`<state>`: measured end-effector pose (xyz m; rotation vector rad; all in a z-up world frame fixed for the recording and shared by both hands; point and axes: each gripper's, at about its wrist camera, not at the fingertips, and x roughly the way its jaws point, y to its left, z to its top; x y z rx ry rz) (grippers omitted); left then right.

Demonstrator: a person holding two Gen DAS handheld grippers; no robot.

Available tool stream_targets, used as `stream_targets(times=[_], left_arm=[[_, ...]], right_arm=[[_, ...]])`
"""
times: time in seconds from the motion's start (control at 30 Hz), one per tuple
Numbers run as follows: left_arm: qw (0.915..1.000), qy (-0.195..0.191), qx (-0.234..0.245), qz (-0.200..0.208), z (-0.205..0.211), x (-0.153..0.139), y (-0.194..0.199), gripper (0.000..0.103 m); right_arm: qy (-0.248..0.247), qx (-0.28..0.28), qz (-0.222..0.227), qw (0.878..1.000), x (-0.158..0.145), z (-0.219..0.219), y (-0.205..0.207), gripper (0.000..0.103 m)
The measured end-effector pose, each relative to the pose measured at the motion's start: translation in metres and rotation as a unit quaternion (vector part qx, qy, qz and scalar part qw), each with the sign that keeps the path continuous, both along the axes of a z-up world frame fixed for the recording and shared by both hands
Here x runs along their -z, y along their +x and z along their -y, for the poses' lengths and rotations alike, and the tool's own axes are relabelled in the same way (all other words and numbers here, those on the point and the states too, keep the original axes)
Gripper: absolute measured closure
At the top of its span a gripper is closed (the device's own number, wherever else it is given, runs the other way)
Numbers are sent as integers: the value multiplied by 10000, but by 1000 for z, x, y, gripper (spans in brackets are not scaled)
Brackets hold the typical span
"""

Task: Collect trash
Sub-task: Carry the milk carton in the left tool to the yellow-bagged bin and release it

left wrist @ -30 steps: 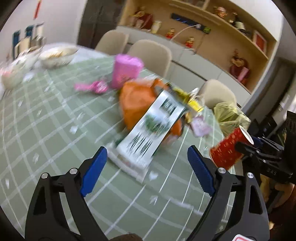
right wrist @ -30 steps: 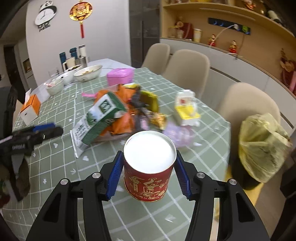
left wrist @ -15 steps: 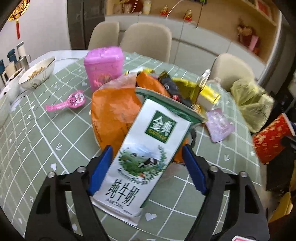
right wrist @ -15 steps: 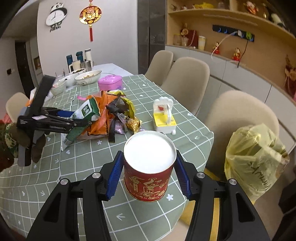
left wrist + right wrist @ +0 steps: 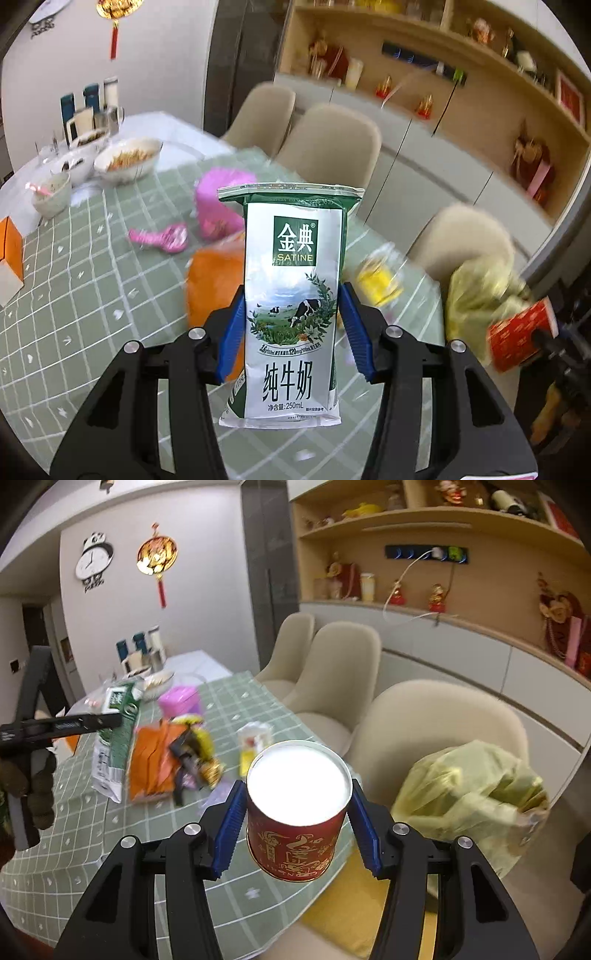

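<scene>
A green-and-white milk carton stands upright between the blue pads of my left gripper, held above the table. The jaws are closing and the pads press on its sides. In the right wrist view the same carton hangs at the left in that gripper. My right gripper is shut on a red paper cup with gold print, also seen in the left wrist view. An orange wrapper and several other wrappers lie in a pile on the green checked tablecloth. A yellow trash bag sits off the table's right end.
A pink box and a pink spoon lie behind the pile. Bowls and cups stand at the far left, an orange box at the left edge. A yellow-and-white item is near the right edge. Beige chairs line the far side.
My left gripper closed around the milk carton and lifted it upright off the pile. My right gripper, still holding the red cup, moved back from the table towards the yellow bag.
</scene>
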<state>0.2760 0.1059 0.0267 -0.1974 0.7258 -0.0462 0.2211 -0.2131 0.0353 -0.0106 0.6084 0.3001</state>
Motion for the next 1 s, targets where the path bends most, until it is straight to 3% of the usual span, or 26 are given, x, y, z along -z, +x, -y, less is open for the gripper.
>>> stream_targets(times=[0.2,0.47,0.63,0.8,1.0], left_arm=[[9958,-257,529,705,85,-43,12,56],[9784,-737,1543,1164,231,-73,47,56],[9709,-980,1874,1124,310,-63,68,56],[9714,-1030,1950,877,371,-42,89,56],[9744,-878,1922,764,418,-24,107,56]], right_arm=[[29,263,369,9990,-12,53,8,51],[-69,904,517,9945,-24,159,7,51],[-269,1319,567,9893,-28,228,-1,51],[-207,1692,425,9845,-21,287,1,51],[-38,1846,331,9822,-10,323,1,51]])
